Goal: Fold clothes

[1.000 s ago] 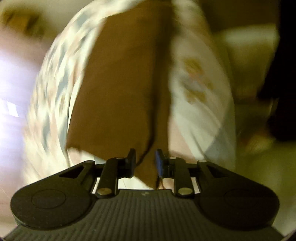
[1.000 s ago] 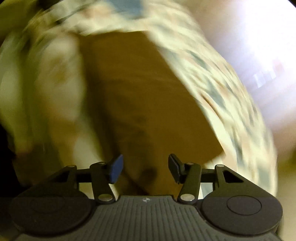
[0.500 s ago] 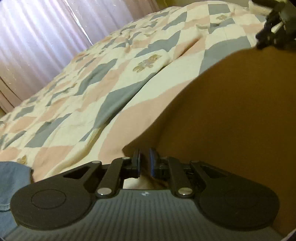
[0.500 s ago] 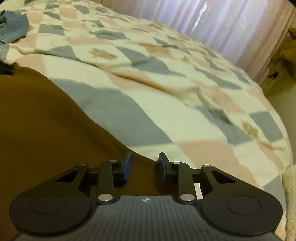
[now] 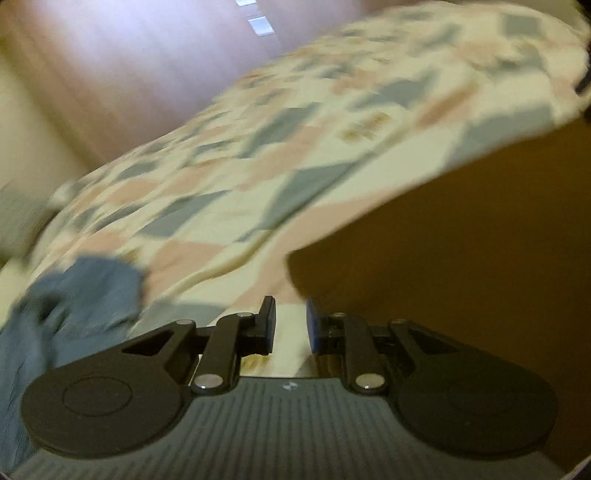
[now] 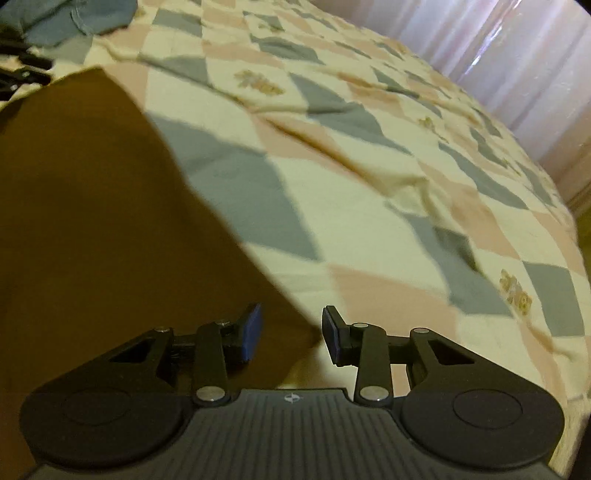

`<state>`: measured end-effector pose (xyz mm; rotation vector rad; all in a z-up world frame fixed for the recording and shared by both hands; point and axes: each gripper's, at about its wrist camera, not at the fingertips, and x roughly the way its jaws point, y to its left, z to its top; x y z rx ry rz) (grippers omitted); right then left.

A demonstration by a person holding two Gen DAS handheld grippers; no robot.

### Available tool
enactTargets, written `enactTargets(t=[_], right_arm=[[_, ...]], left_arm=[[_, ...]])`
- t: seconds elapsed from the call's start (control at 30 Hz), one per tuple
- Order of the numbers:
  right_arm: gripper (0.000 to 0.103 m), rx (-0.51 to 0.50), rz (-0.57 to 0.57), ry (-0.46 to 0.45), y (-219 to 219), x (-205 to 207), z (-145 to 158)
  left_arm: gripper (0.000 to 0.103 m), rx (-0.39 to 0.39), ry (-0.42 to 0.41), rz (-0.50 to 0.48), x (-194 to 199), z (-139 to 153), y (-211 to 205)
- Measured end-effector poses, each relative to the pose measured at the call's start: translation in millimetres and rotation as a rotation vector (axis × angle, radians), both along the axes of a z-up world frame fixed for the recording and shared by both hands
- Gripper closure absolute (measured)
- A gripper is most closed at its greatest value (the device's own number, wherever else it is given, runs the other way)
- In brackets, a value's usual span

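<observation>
A brown garment (image 5: 461,258) lies spread flat on the checked bedspread (image 5: 258,173). My left gripper (image 5: 290,325) hovers at its near left corner. The jaws are opening, and only bedspread shows between them; the brown corner ends just beyond the right finger. My right gripper (image 6: 291,332) is at the near right corner of the brown garment (image 6: 92,221). Its jaws are opening too. The brown cloth lies under the gap, and the pads (image 6: 253,326) stand clear of it. The left gripper (image 6: 18,70) shows dark at the far corner in the right wrist view.
A crumpled blue garment (image 5: 74,302) lies on the bedspread (image 6: 369,184) just left of my left gripper, also seen as the blue garment (image 6: 74,18) at the top left. Pale curtains (image 6: 498,55) hang beyond the bed's far side.
Half a second ago the left jaws were shut on the brown corner; now they stand apart and the corner lies free. The left view swung left towards the blue garment. The right jaws widened.
</observation>
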<state>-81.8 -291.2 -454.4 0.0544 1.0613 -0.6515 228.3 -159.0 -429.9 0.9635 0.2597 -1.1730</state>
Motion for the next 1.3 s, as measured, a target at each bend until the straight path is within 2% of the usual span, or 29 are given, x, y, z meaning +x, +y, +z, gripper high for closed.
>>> enactTargets(t=[0.03,0.1,0.2,0.3,0.37,0.43,0.53,0.67,0.73,0.8,0.83,0.93,1.03,1.17,1.23,1.27,1.3], right_arm=[[0.064,0.011,0.036,-0.016,-8,-8,6],[0.063,-0.012,0.222,-0.034,-11,-24,16],[0.061,-0.061,0.545,-0.05,-8,-48,29],[0.048,-0.148,0.952,-0.078,28,-88,33],[0.045,-0.191,1.185,-0.078,52,-111,19],[0.045,-0.238,1.374,-0.063,72,-130,-2],[0.04,-0.348,1.557,-0.099,95,-151,-31],[0.037,-0.461,1.663,-0.197,114,-159,-55],[0.04,-0.494,1.679,-0.23,121,-154,-61],[0.058,-0.472,1.676,-0.221,126,-143,-61],[0.076,-0.454,1.675,-0.213,128,-137,-60],[0.09,-0.39,1.67,-0.222,126,-127,-47],[0.09,-0.319,1.634,-0.243,121,-119,-29],[0.09,-0.304,1.642,-0.248,116,-116,-14],[0.089,-0.297,1.659,-0.24,113,-121,-16],[0.084,-0.294,1.67,-0.233,111,-124,-17],[0.076,-0.304,1.674,-0.228,110,-126,-19]], left_arm=[[0.086,0.001,-0.029,0.044,-22,11,11],[0.086,0.01,-0.067,0.124,-75,29,34],[0.082,0.044,-0.034,0.26,-168,40,62],[0.08,0.103,0.022,0.353,-255,34,73],[0.074,0.125,0.033,0.372,-298,23,74],[0.073,0.158,0.023,0.367,-335,10,76],[0.072,0.205,-0.034,0.326,-377,-12,78],[0.068,0.234,-0.145,0.257,-410,-40,81],[0.068,0.243,-0.221,0.201,-421,-52,84],[0.064,0.239,-0.303,0.131,-428,-63,84],[0.063,0.238,-0.34,0.1,-430,-67,84],[0.062,0.239,-0.427,0.024,-429,-79,84],[0.061,0.227,-0.494,-0.028,-426,-91,80],[0.058,0.17,-0.512,0.0,-415,-90,65],[0.066,0.17,-0.5,-0.002,-409,-94,57],[0.087,0.174,-0.476,-0.002,-405,-96,54],[0.095,0.178,-0.459,-0.002,-402,-98,53]])
